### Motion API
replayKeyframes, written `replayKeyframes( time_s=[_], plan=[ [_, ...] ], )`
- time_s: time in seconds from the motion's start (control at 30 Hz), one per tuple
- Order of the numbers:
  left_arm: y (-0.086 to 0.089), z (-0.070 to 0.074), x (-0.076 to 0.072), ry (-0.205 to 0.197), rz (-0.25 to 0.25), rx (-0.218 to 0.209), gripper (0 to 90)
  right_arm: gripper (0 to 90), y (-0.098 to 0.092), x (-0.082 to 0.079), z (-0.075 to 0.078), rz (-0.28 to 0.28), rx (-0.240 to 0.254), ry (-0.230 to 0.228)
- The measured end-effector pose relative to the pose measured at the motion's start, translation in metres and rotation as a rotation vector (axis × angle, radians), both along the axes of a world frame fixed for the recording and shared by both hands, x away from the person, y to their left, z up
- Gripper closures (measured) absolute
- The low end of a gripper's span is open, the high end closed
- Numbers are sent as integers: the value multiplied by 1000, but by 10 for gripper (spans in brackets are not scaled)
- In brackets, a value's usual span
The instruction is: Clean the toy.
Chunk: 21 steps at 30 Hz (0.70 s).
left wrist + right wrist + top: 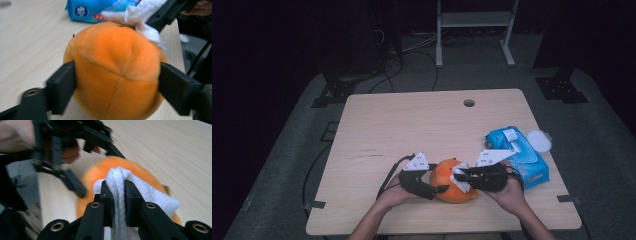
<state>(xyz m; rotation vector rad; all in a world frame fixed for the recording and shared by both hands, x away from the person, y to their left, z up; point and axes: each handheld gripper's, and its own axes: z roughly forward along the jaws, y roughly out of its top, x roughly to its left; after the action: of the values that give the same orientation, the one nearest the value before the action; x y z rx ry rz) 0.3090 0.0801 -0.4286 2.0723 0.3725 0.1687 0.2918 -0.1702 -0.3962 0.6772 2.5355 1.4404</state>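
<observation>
An orange plush ball [448, 190] lies near the front edge of the wooden table [412, 125]. In the left gripper view my left gripper [117, 82] has one black jaw against each side of the ball [117, 65] and presses on it. My right gripper [117, 187] comes from the right, shut on a folded white wipe [150, 195] that rests on top of the ball [100, 170]. The wipe [142, 17] drapes over the ball's far side. From above, both hands meet at the ball, left gripper [437, 180] on its left and right gripper [460, 176] on its right.
A blue pack of wet wipes [524, 160] lies right of the hands, with a round white lid [539, 140] beside it at the table's right edge. A cable hole [469, 103] sits near the far edge. Bare wood stretches across the far half.
</observation>
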Motion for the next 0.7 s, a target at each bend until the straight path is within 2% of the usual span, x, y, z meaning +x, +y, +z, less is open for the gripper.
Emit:
replayKeyframes(
  time_s=[0.07,0.1,0.17,0.23,0.27,0.3,0.37,0.4,0.53,0.6,0.7],
  plan=[
    [-2,2,-6,-83,-57,30,287,788,7,-4,4,41,19,-7],
    [-3,3,-8,-118,-76,53,298,788,11,-6,7,45,7,-23],
    [-3,3,-9,-132,-92,59,302,788,11,-5,10,37,0,-45],
    [-1,2,-7,-101,-74,52,279,788,4,0,10,0,-6,-49],
    [-1,2,-5,-64,-55,45,237,788,0,3,7,-21,-11,-39],
    [0,1,-2,-6,-41,23,181,788,-5,6,4,-38,-13,-25],
    [0,1,2,75,-30,-24,113,788,-12,10,-5,-55,-8,10],
    [-1,2,2,91,-22,-33,99,788,-14,11,-7,-54,12,32],
    [-9,3,-3,53,13,22,131,789,-10,7,-5,-45,1,23],
    [-9,2,-5,7,-4,44,176,788,-3,3,-4,-25,-10,15],
    [-10,2,-9,-49,-37,44,243,788,7,-5,2,35,22,4]
  ],
)
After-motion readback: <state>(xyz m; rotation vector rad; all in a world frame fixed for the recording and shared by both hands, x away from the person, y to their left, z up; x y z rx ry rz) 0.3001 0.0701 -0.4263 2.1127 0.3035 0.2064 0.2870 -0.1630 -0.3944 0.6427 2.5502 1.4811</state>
